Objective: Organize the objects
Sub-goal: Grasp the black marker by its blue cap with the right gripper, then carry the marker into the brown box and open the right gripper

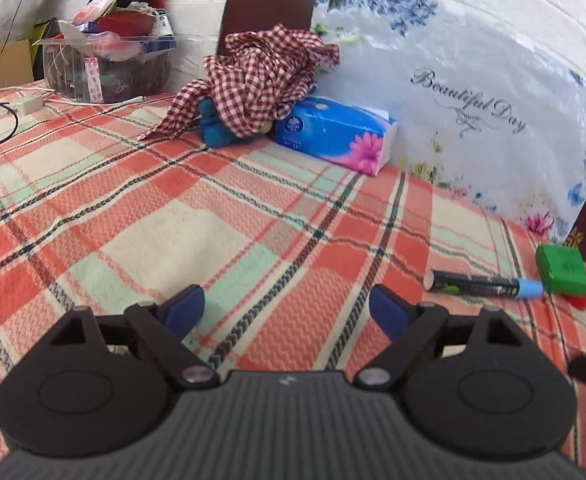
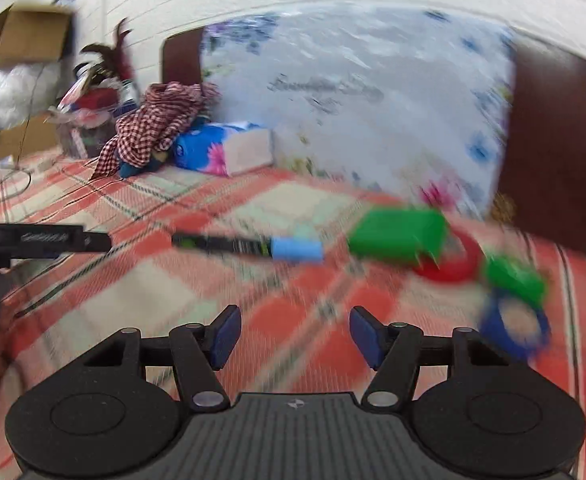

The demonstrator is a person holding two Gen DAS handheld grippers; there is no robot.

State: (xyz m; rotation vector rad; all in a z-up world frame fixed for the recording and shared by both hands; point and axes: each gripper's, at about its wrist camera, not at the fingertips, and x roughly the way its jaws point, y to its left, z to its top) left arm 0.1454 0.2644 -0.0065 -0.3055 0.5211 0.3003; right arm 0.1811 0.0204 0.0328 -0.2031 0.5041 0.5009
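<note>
Left gripper [image 1: 287, 314] at bottom centre: jaws wide apart, nothing between, only plaid blanket [image 1: 133, 208] below. Right gripper [image 2: 291, 336] likewise parted and empty; view blurred. Marker [image 1: 483, 285] lies at right edge of left view, its blue cap touching the green box [image 1: 561, 270]. Tissue pack [image 1: 335, 132] upper centre, beside checked cloth [image 1: 265, 76].
</note>
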